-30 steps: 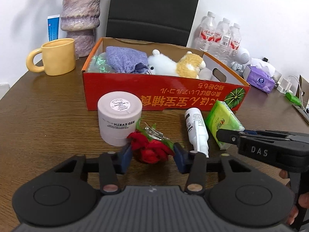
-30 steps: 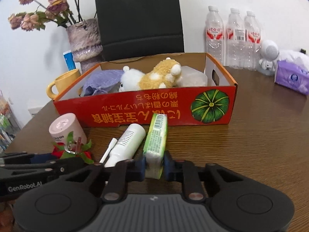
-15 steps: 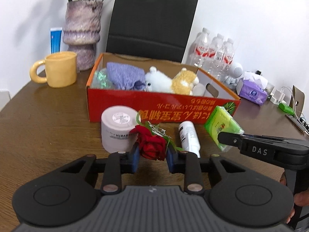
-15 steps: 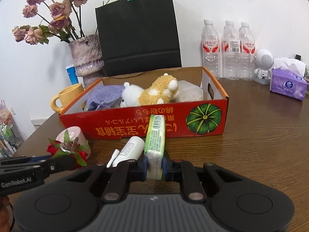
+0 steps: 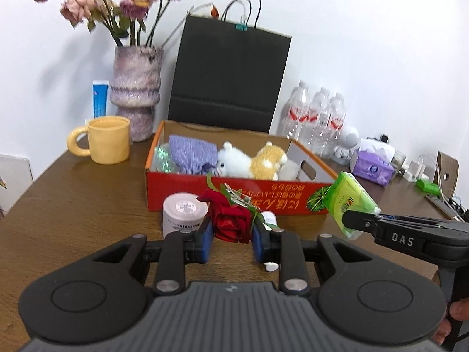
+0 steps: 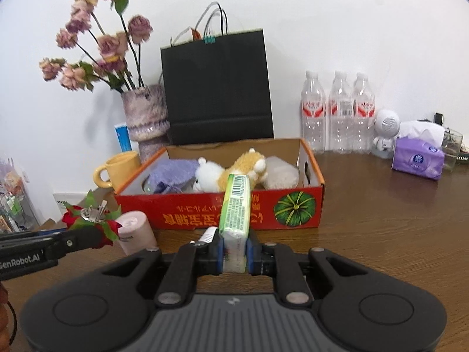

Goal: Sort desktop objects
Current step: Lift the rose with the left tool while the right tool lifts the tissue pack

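Observation:
My left gripper [image 5: 230, 242] is shut on a red rose clip [image 5: 230, 220] with green leaves, held above the wooden table in front of the red cardboard box [image 5: 187, 192]. My right gripper [image 6: 234, 253] is shut on a green tissue pack [image 6: 236, 205], also lifted off the table; the same pack [image 5: 348, 202] shows at the right of the left wrist view. The box [image 6: 296, 208] holds a purple pouch [image 5: 192, 152] and a white and tan plush toy [image 5: 252, 161]. A pale pink jar [image 5: 183, 214] and a white tube [image 6: 208, 234] rest on the table before the box.
Behind the box stand a yellow mug [image 5: 107, 139], a vase of dried flowers [image 5: 136, 86], a black paper bag [image 5: 228, 76] and three water bottles [image 6: 338, 111]. A purple tissue pack [image 6: 417, 160] and a small white robot toy [image 6: 385, 132] lie at the right.
Both grippers rose from the table with their loads; the left one closed tighter on the rose clip. The box now looks lower and farther, with vase and bag in full view.

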`<state>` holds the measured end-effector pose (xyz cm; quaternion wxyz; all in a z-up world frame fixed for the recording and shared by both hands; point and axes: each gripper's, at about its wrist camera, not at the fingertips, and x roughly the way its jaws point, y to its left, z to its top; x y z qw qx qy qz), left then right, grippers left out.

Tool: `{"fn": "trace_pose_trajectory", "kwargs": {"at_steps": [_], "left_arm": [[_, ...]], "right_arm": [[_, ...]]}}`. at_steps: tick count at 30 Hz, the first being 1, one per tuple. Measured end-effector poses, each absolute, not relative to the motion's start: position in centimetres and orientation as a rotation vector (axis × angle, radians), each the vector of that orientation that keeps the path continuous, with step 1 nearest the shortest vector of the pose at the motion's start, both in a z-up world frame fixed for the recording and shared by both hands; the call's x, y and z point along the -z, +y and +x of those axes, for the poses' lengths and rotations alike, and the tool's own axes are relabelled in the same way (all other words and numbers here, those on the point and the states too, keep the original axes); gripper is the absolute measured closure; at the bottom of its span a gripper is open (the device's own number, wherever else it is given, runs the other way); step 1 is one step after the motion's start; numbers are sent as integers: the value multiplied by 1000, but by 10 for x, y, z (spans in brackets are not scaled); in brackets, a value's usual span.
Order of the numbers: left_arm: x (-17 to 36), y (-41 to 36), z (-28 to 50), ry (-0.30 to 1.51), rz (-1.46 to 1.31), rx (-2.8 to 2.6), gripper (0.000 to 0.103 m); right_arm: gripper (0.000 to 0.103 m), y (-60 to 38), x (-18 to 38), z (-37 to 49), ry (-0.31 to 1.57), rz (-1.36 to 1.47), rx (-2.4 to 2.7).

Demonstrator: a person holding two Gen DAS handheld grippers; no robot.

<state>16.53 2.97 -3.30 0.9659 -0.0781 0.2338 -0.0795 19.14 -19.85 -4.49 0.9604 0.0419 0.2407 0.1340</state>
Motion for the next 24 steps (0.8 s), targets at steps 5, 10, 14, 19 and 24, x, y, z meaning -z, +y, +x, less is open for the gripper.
{"fn": "trace_pose_trajectory", "kwargs": {"at_steps": [5, 10, 14, 19, 24], "left_arm": [[17, 29, 144, 435, -177, 169, 76], [3, 27, 124, 400, -176, 180, 76], [-7, 26, 108, 368, -171, 181, 76], [-17, 26, 94, 339, -172, 187, 76], [-25, 26, 82, 319, -186, 204, 76]], "right_arm": [[90, -204, 30, 168, 457, 89, -283], [90, -208, 16, 147, 444, 111, -306], [90, -209, 6, 132, 415, 98, -308], [90, -210, -5, 115, 386, 87, -312], [90, -212, -15, 103, 365, 82, -312]]}}
